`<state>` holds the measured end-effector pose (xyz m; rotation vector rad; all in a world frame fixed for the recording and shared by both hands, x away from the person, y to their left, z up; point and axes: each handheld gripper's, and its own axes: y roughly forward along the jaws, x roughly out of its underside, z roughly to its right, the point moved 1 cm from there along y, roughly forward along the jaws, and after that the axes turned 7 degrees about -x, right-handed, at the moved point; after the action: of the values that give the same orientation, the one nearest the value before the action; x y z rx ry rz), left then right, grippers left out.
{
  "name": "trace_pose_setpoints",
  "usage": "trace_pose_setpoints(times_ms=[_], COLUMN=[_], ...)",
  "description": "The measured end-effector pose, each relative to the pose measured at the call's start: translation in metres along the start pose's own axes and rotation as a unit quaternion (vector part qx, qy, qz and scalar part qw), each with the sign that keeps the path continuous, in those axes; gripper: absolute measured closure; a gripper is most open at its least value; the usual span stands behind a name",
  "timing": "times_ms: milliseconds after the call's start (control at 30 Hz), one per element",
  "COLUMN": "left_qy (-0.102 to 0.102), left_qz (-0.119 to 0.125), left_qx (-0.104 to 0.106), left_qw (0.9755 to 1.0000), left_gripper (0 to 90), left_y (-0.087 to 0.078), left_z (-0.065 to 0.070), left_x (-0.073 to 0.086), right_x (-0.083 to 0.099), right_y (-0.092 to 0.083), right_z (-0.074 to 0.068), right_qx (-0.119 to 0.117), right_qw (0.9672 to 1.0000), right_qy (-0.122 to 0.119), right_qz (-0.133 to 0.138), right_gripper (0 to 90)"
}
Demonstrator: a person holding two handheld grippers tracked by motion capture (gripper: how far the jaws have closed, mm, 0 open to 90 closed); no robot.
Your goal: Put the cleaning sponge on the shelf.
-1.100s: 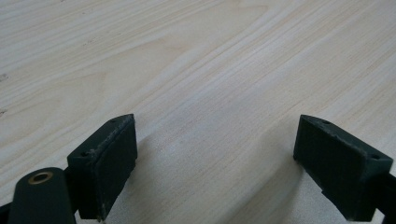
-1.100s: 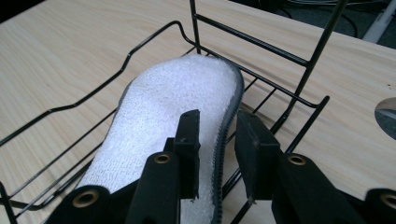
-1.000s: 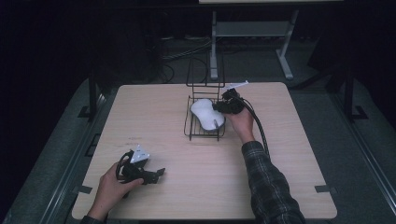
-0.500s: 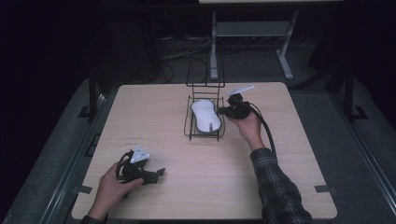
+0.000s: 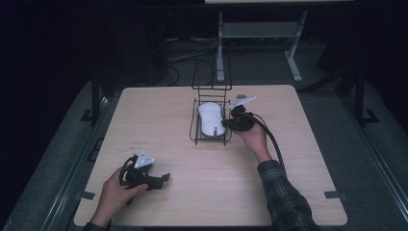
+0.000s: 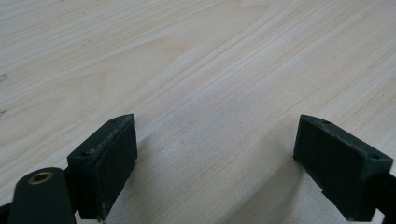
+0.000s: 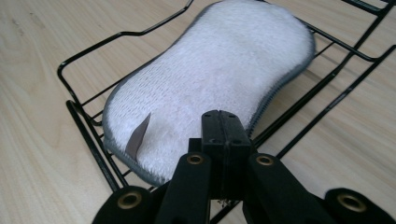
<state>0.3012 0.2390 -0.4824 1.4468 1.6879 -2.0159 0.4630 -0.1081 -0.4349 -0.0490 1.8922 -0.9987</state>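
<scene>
A white bone-shaped sponge [image 5: 211,119] [image 7: 210,74] with a small grey tag lies flat in a black wire rack [image 5: 195,130] [image 7: 88,130] at the table's middle back. My right gripper [image 5: 226,124] [image 7: 222,121] is at the rack's right side, its tips just over the sponge's near edge. Its jaws are shut with nothing between them. At the front left, my left gripper [image 5: 162,179] [image 6: 217,140] rests low over bare wood, jaws wide open and empty.
The rack has a tall upright wire back [image 5: 211,72] at its far end. The light wooden table [image 5: 288,192] ends in dark floor on all sides. A white metal stand [image 5: 260,33] is beyond the far edge. The right gripper's cable [image 5: 272,139] runs along the forearm.
The right hand has drawn back from over the sponge toward the rack's right side and slightly nearer me. The left hand has stayed put.
</scene>
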Motion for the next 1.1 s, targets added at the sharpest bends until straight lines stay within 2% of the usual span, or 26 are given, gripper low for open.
trace_pose_setpoints(times_ms=[167,467,700,800,900,1000,1100], left_qy=[0.0,-0.001,0.0,0.0,0.0,0.0,0.0], left_qz=[0.0,0.0,0.0,0.0,0.0,0.0,0.0], left_qx=[0.0,0.0,0.0,0.0,0.0,0.0,0.0], left_qw=[1.0,1.0,1.0,1.0,1.0,1.0,1.0], left_gripper=[12.7,12.7,12.6,12.7,12.6,12.6,12.7], left_y=[0.0,0.0,0.0,0.0,0.0,0.0,0.0], left_z=[0.0,0.0,0.0,0.0,0.0,0.0,0.0], left_x=[0.0,0.0,0.0,0.0,0.0,0.0,0.0], right_x=[0.0,0.0,0.004,0.007,0.012,0.019,0.027], right_y=[0.0,-0.019,-0.038,-0.046,-0.054,-0.061,-0.068], right_z=[-0.002,-0.003,-0.004,-0.004,-0.006,-0.004,-0.003], right_qx=[-0.003,-0.008,0.0,0.006,0.027,0.037,0.046], right_qw=[1.0,0.9996,0.9992,0.9992,0.9989,0.9988,0.9983], right_qy=[-0.003,-0.002,0.0,0.004,-0.001,0.003,0.012], right_qz=[0.004,0.025,0.039,0.039,0.037,0.031,0.035], right_gripper=[89.5,87.9,67.6,55.9,45.5,39.5,36.2])
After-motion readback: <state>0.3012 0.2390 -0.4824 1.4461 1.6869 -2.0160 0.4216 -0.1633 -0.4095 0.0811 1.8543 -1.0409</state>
